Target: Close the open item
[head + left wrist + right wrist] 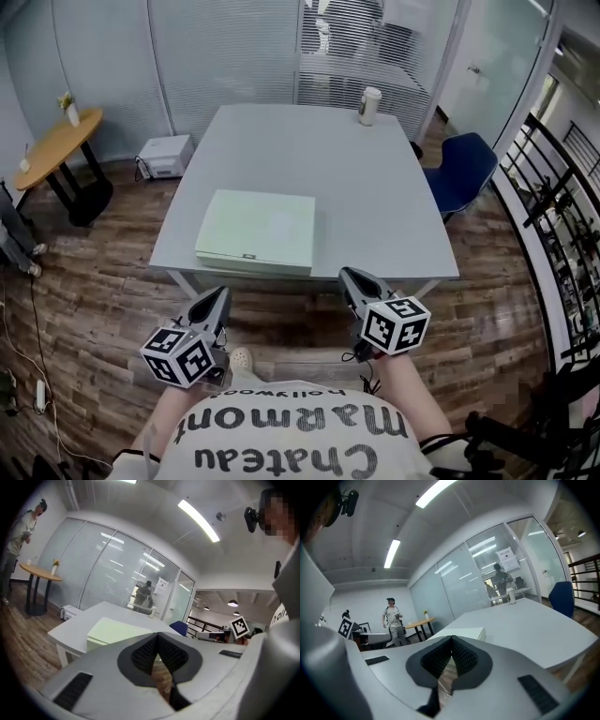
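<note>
You hold both grippers low and close to your body, forearms tucked in, tips aimed forward at the near edge of the table without reaching it. Your left gripper tilts slightly rightward. Its 2 jaws meet at the tips with nothing between them, and only a thin sliver of wood floor shows below the dark ridged pads. Your right gripper leans slightly leftward. Its jaws are likewise pressed together and empty, the same ribbed black pads set in smooth grey shells.

The box lies flat on the table near the front edge, just ahead of the space between your 2 grippers and apart from both. It is square, shallow and pale green, with a matte top and crisp corners. From here its lid looks level with the body, and I cannot tell whether any gap remains.

The table is a plain grey rectangle with a smooth surface. A white lidded cup stands upright at its far edge.
</note>
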The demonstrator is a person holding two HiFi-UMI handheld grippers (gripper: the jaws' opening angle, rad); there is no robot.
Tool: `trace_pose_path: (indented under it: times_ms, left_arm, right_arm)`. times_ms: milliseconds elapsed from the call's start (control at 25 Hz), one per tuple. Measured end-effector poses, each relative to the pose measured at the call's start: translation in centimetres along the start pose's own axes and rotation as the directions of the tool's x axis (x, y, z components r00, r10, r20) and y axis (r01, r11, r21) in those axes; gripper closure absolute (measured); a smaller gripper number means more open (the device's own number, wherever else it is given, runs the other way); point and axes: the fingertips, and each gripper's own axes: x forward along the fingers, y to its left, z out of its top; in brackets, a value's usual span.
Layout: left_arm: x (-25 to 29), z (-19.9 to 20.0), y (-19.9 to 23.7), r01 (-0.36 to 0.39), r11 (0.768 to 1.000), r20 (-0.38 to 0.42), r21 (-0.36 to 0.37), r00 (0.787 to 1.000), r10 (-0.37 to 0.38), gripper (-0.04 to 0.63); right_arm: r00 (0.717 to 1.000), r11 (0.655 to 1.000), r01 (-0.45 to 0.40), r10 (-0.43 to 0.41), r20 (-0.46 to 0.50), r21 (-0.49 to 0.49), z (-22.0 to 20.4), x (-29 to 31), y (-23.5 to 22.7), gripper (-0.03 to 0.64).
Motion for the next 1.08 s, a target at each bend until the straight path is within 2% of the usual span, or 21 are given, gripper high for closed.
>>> trace_pose_path:
  times_ms: [280, 640, 1080]
  left_arm:
    - [-2.6, -3.4, -3.0, -0.009, 1.000, -0.022, -0.006, 1.000, 0.009, 0.589]
    - [-3.8, -4.6, -4.9, -0.021, 1.000, -0.021, -0.002, 1.000, 0.021, 0.589]
    - [-5.7, -5.3, -5.7, -0.025, 1.000, -0.029, -0.017, 0.999, 0.024, 0.589]
  right_arm:
    - [1.000, 1.000, 0.000, 0.000, 0.001, 0.014, -1.7, -3.9, -0.3, 0.617]
    - [1.000, 0.999, -0.017, 0.017, -0.011, -0.047, -2.7, -5.8, 0.1, 0.617]
    - [1.000, 0.998, -0.015, 0.014, -0.019, -0.059, -3.1, -7.5, 1.1, 0.617]
